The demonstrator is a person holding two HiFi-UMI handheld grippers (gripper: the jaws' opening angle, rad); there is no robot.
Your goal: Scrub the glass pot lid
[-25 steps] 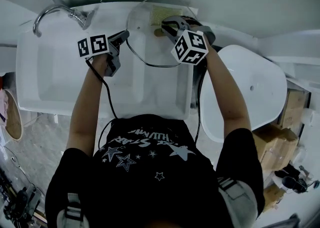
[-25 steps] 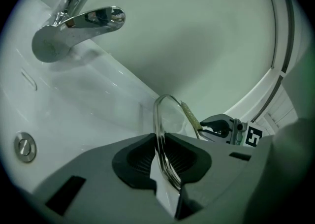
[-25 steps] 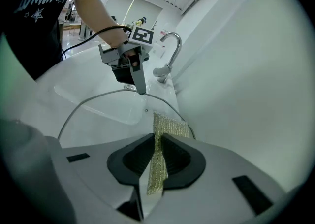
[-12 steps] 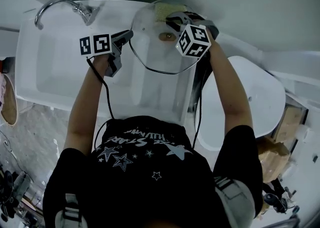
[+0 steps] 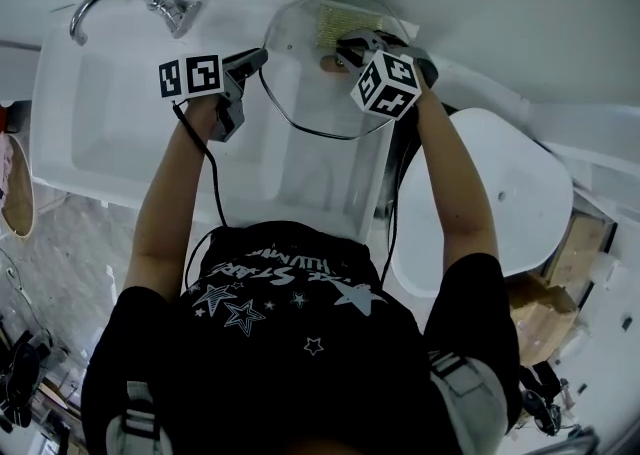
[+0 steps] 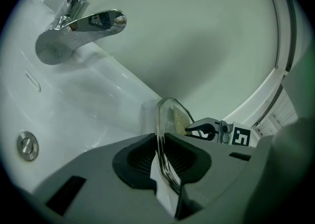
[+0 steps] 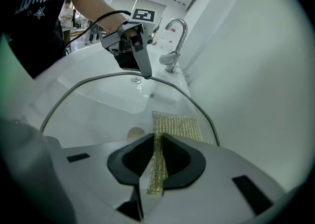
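The left gripper (image 6: pixel 162 139) clamps the rim of the lid (image 5: pixel 310 93), which stands out beyond its jaws over the sink (image 5: pixel 120 133), while the right gripper (image 7: pixel 156 142) pinches a scouring pad (image 7: pixel 177 125) against the glass; hard pressing could lever the lid loose (only a rim hold).

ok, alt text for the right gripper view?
The right gripper pinches a yellow mesh scrub cloth against the glass pot lid. Opposite, the left gripper clamps the lid's rim, over a white sink with a chrome faucet.
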